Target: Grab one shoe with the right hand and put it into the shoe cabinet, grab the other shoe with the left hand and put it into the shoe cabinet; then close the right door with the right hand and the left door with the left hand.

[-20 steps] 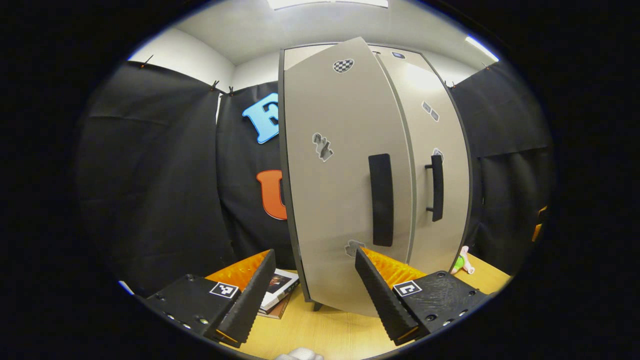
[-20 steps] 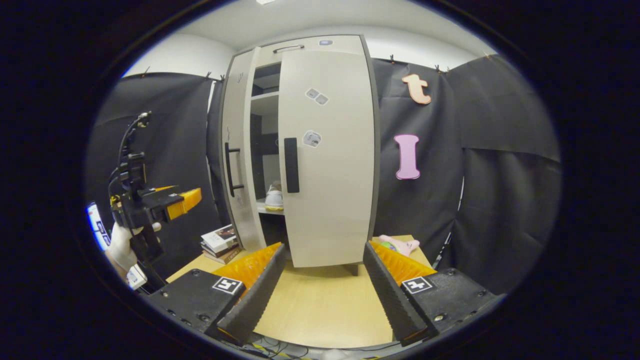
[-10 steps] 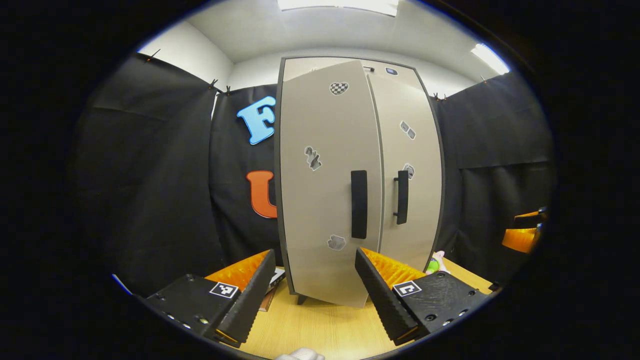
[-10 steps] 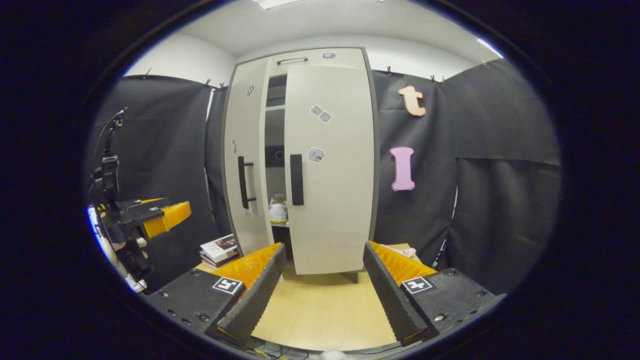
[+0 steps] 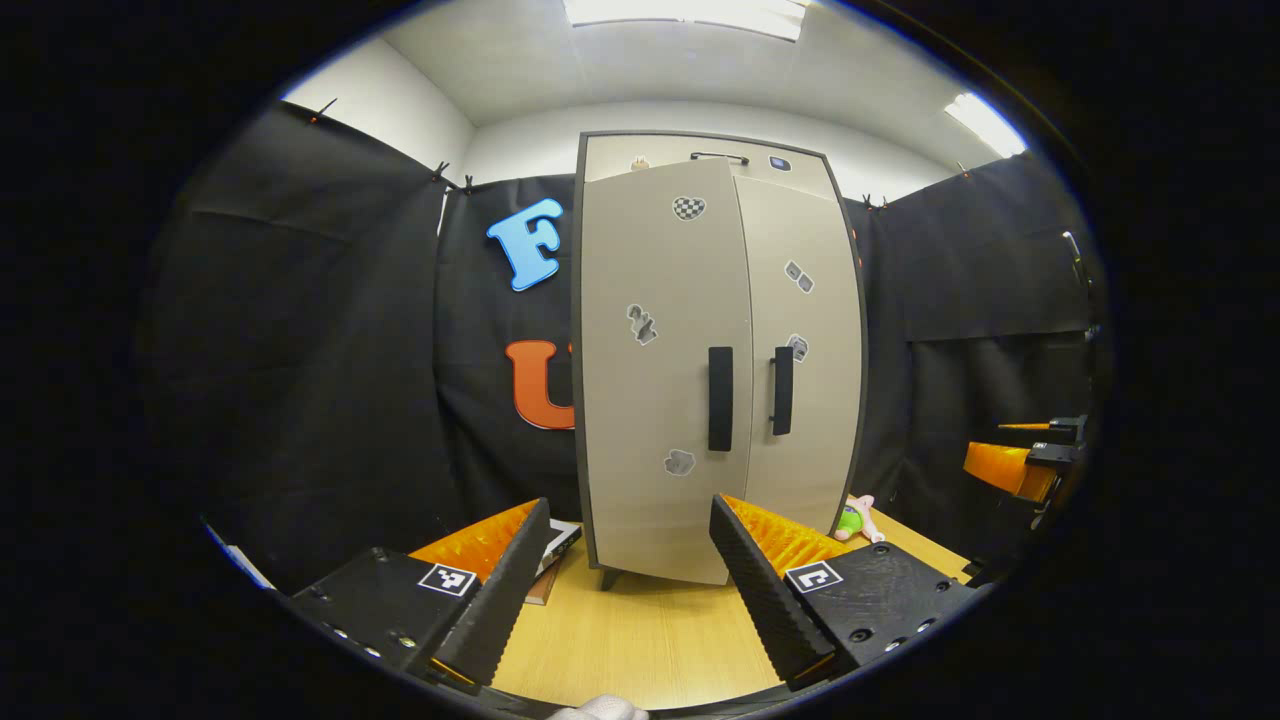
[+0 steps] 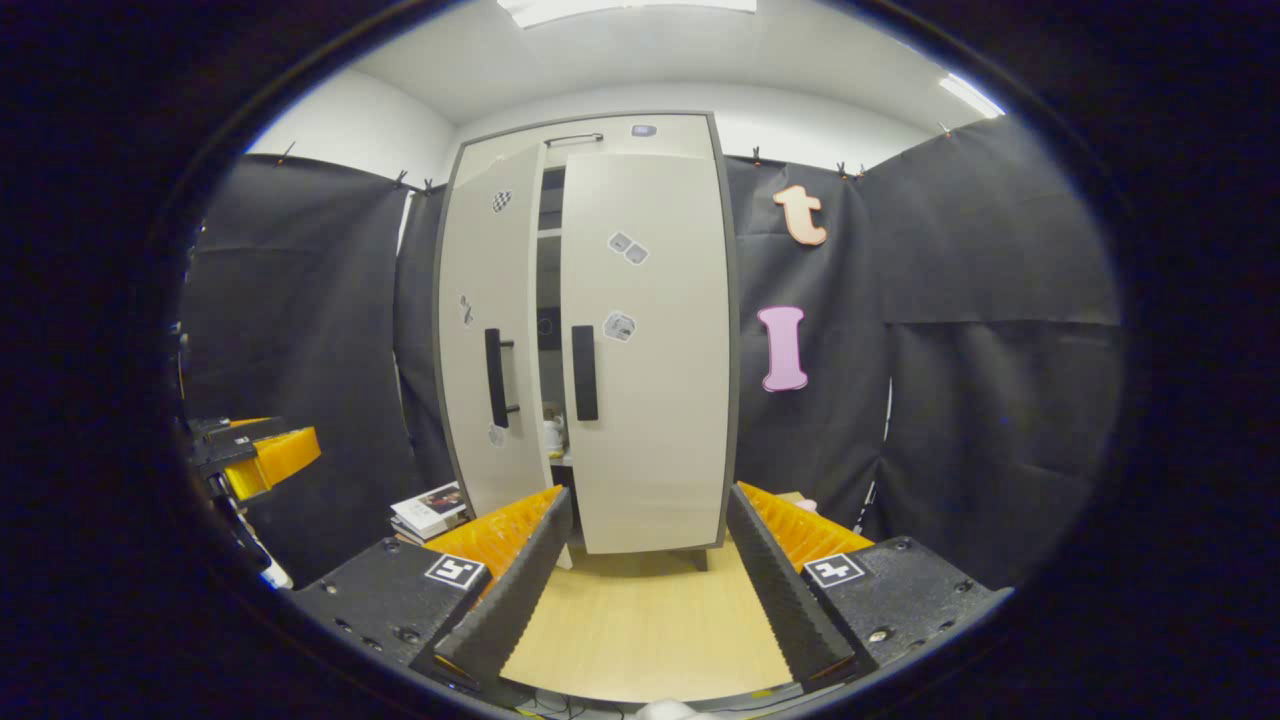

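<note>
The beige shoe cabinet point(image 5: 715, 160) stands on the wooden table. In the left gripper view its left door point(image 5: 655, 300) and right door point(image 5: 810, 320) look almost flush. In the right gripper view the left door point(image 6: 485, 290) stands slightly ajar beside the shut right door point(image 6: 650, 400). Through the narrow gap a white shoe point(image 6: 553, 436) sits on a shelf. My left gripper point(image 5: 630, 508) is open and holds nothing, some way back from the doors. My right gripper point(image 6: 648, 495) is also open with nothing in it, facing the right door from a distance.
A stack of books point(image 6: 430, 508) lies on the table point(image 6: 640, 630) left of the cabinet. A small plush toy point(image 5: 855, 520) lies to its right. The right gripper point(image 5: 1010, 468) shows far off at the edge of the left gripper view, and the left gripper point(image 6: 260, 455) at the edge of the right gripper view.
The left door has swung from partly open to nearly shut. Both grippers have drawn back from the cabinet, which looks smaller now.
</note>
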`<state>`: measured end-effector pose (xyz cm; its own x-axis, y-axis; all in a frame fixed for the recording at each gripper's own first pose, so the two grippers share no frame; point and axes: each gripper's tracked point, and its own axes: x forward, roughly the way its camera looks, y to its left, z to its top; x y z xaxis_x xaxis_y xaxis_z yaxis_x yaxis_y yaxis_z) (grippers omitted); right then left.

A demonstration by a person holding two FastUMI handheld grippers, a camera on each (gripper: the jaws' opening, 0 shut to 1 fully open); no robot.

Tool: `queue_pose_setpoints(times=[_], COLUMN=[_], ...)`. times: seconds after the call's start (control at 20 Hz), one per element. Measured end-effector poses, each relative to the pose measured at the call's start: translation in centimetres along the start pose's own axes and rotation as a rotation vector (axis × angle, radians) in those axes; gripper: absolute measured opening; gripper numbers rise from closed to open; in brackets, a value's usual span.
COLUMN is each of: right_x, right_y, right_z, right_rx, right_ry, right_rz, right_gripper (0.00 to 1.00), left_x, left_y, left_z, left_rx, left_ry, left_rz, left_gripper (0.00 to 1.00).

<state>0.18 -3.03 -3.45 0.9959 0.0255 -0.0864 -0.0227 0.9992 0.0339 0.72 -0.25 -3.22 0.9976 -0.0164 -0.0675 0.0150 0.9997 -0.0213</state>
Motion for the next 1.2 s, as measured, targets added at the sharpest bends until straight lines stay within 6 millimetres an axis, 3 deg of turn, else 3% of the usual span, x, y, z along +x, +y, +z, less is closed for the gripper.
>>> queue_pose_setpoints(times=[0.15, 0.3, 0.5, 0.55, 0.6, 0.65, 1.0, 1.05, 1.2], right_x=[-0.2, -0.3, 0.1, 0.2, 0.2, 0.2, 0.2, 0.2, 0.1], right_y=[0.5, 1.0, 0.7, 0.7, 0.7, 0.7, 0.7, 0.7, 0.7], right_z=[-0.3, -0.6, -0.3, -0.3, -0.2, -0.2, -0.1, -0.1, -0.1], right_rx=[-0.013, -0.011, -0.017, -0.018, -0.019, -0.018, -0.019, -0.017, -0.019], right_ry=[-0.001, 0.007, 0.01, 0.011, 0.011, 0.012, 0.017, 0.016, 0.017], right_rz=[-0.007, -0.001, 0.0, 0.0, 0.0, 0.001, 0.002, 0.002, 0.003], right_gripper=[1.0, 0.99, 1.0, 0.99, 0.99, 0.99, 0.99, 0.99, 0.99], left_x=[-0.7, -1.3, -1.4, -1.4, -1.3, -1.3, -0.9, -1.1, -1.1], left_y=[-0.2, 0.1, 0.2, 0.1, 0.1, 0.1, 0.0, 0.0, 0.0], left_z=[-0.2, -0.6, -0.7, -0.6, -0.5, -0.4, -0.2, -0.2, -0.3], left_rx=[-0.005, 0.034, 0.026, 0.022, 0.023, 0.021, 0.012, 0.012, 0.014], left_ry=[-0.002, -0.002, -0.004, -0.005, -0.008, -0.01, -0.015, -0.016, -0.015], left_rz=[0.001, 0.005, 0.008, 0.008, 0.006, 0.007, 0.009, 0.01, 0.012], left_gripper=[1.0, 0.96, 1.0, 0.96, 1.0, 0.96, 0.96, 1.0, 0.96])
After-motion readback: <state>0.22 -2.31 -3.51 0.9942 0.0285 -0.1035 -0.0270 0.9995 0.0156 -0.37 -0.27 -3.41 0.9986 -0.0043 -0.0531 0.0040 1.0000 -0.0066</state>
